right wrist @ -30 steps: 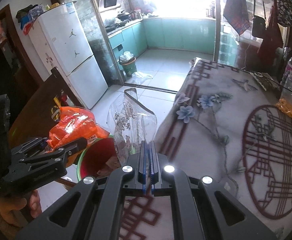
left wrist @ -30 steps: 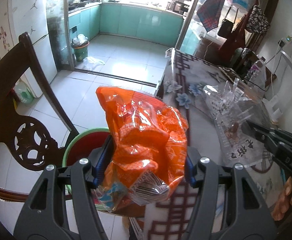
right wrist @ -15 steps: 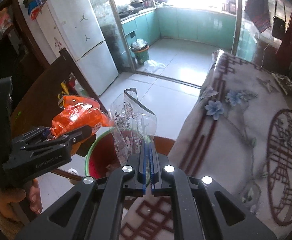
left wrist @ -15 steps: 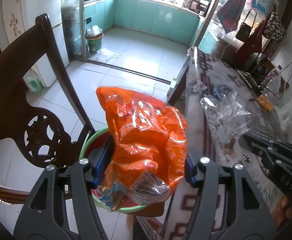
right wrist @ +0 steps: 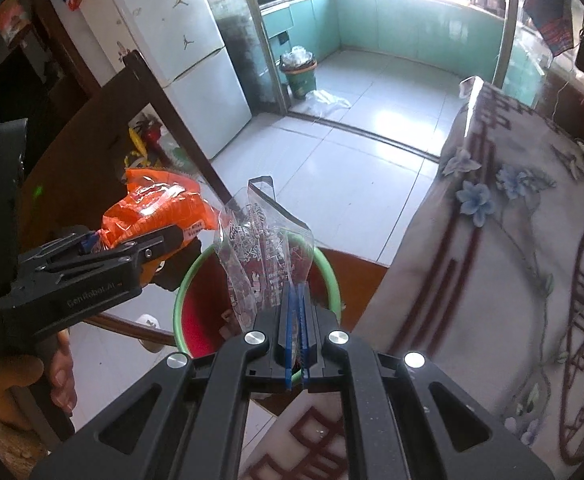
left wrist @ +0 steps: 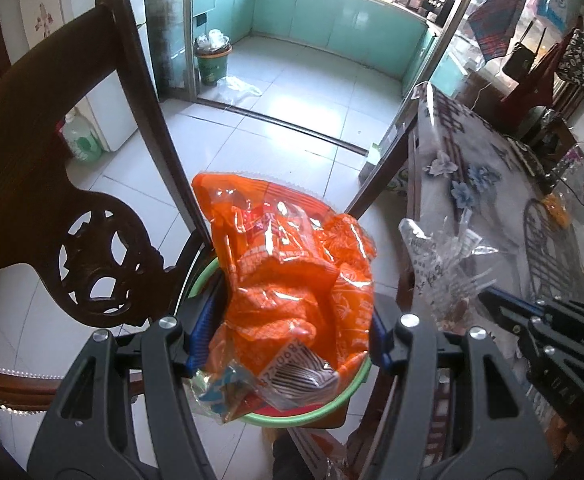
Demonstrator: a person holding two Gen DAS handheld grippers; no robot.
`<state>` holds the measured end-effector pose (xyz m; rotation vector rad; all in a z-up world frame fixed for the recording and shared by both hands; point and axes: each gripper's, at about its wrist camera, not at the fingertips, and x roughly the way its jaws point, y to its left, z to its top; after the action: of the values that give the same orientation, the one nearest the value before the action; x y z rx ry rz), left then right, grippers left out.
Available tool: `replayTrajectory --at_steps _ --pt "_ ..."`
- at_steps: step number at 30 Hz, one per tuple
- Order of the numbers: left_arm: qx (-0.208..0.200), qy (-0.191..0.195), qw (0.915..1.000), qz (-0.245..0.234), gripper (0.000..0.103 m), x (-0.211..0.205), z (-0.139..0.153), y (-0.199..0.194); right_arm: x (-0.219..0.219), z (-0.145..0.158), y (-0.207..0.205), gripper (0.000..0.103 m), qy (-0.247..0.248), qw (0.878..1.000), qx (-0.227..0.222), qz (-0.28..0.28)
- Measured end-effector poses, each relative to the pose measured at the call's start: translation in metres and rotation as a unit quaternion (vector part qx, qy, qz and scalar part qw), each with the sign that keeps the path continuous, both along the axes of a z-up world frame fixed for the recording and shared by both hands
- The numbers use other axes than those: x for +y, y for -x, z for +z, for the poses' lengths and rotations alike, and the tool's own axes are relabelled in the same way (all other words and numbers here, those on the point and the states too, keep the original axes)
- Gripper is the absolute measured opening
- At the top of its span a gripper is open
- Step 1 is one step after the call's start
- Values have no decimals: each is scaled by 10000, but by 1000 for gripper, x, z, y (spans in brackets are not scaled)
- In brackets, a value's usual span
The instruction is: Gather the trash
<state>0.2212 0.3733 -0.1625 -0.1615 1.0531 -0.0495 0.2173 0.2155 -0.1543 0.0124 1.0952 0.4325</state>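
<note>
The orange bag stands roughly upright in the left gripper, its long axis running from the barcode end at the bottom up to a crumpled top that leans away from the camera; both fingers press its sides, holding it over the green-rimmed bucket. It is glossy, wrinkled plastic with red and white print. The right gripper has its fingers pinched together on the lower edge of a clear bag, which rises upright over the bucket's opening, printed with white and dark marks. The bucket's inside is red; what lies in it cannot be told. The bucket sits between a dark wooden chair and the table's flowered cloth.
</note>
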Motion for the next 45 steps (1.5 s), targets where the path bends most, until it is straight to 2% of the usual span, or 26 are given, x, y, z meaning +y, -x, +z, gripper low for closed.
replayTrajectory --at_steps 17,19,20,22,23,24,28,31,37,39,41,45 --pt "184 -16 9997 178 60 13 -11 -9 11 -18 -7 6 99 9996 205 193" --pt "186 -46 9995 245 67 15 -12 -9 11 -20 -7 6 82 9995 223 195" --pt "180 -80 9993 320 73 17 -13 -10 12 -20 -7 8 60 9995 216 200" --pt "136 -106 9989 430 81 20 -12 -9 13 -19 -7 25 70 9997 166 184" --pt "120 -114 9988 458 85 22 -11 -9 11 -17 -7 45 57 9998 78 145" --pt "104 -122 9987 478 86 23 -9 -9 11 -15 -6 50 53 9999 11 117" --pt "60 -170 9985 518 88 22 -5 -6 5 -8 -4 49 40 9999 -67 86" --pt "-73 -152 9986 507 90 16 5 0 -5 3 0 54 1 9998 -199 -61" --pt "-486 -277 9981 249 93 -18 34 9 -50 39 17 75 -25 9953 -822 -511" --pt "-607 -301 9975 180 93 -32 42 12 -71 51 25 88 -124 9921 -1040 -691" --pt "-813 -363 9959 146 95 -50 54 19 -93 63 34 96 -219 9880 -1270 -855" --pt "-1427 -350 9891 2 98 -91 80 37 -142 91 59 96 -258 9763 -1886 -1031"
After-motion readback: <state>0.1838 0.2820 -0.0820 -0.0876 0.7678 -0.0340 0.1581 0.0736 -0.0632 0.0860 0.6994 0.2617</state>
